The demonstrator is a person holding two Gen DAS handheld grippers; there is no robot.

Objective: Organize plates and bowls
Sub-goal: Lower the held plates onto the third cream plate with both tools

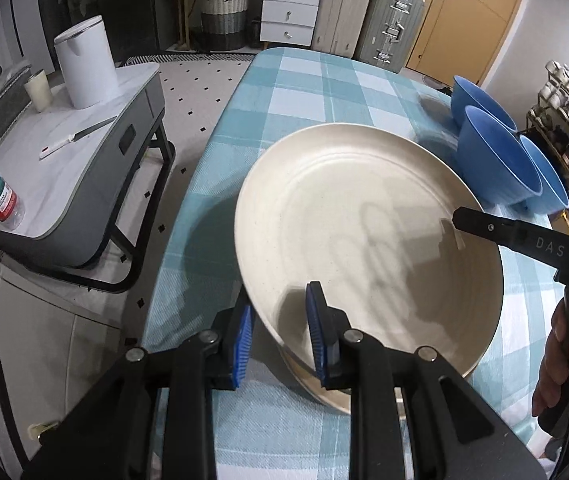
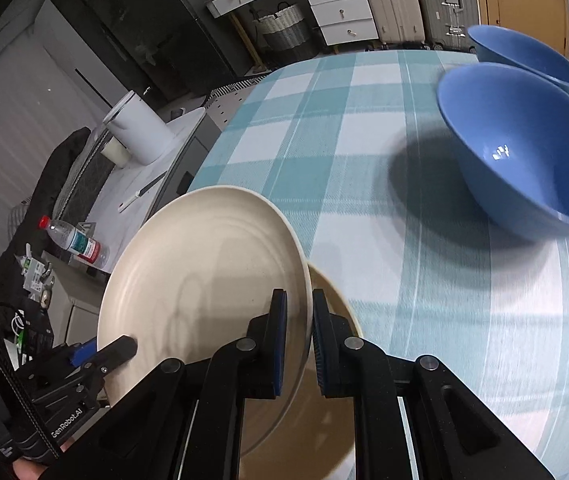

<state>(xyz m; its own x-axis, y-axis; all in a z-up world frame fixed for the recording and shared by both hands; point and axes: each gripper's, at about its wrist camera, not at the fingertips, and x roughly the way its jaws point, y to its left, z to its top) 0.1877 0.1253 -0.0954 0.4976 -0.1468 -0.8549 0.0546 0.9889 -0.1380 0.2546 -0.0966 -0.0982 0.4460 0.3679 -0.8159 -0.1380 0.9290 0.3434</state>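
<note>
Both hand-held grippers are pinching the round cream ceramic plate point(image 1: 364, 216): left hand-held gripper point(image 1: 280, 336) at lower centre, right hand-held gripper point(image 2: 298, 344) narrow on the opposite rim. It is hanging tilted above the checked table point(image 2: 364, 160); uneven pulling is risking a slip, or clipping the 3 blue bowls point(image 1: 500, 160) upper right.

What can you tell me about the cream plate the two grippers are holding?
The cream plate is round and shallow, matte with faint specks and concentric rings, seemingly ceramic. It is tilted above the checked tablecloth. The left gripper pinches its near rim and the right gripper clamps the opposite rim. Under it lies a second cream plate; whether they touch is unclear.
</note>
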